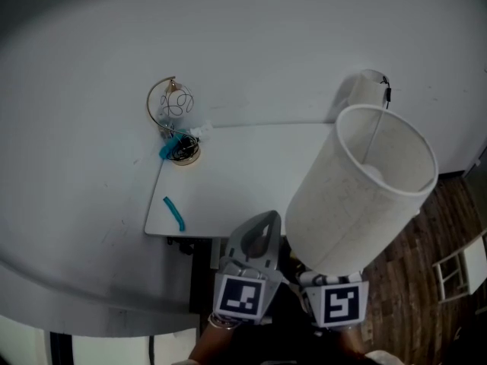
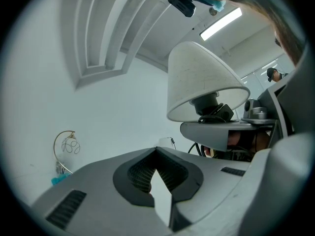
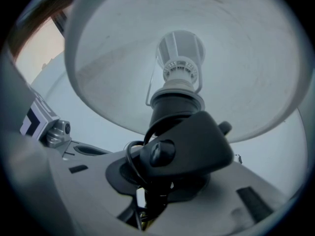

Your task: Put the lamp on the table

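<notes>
A lamp with a tall white shade [image 1: 365, 196] hangs tilted over the near right corner of the white table [image 1: 243, 166]. My right gripper [image 3: 156, 193] is shut on the lamp's black stem and cord, just under the black swivel joint [image 3: 189, 146]. The bulb socket [image 3: 179, 63] shows inside the shade. In the head view the right gripper's jaws are hidden under the shade; only its marker cube [image 1: 339, 303] shows. My left gripper [image 1: 259, 233] is beside it, over the table's near edge, shut with nothing between its jaws. The left gripper view shows the lamp [image 2: 202, 82] to the right.
A gold wire ornament [image 1: 173, 116] with a blue piece stands at the table's far left corner. A teal strip [image 1: 174, 213] lies near the front left edge. A white rounded object [image 1: 367, 88] sits by the far right corner. Wooden floor [image 1: 426, 242] and a white frame [image 1: 461, 268] are on the right.
</notes>
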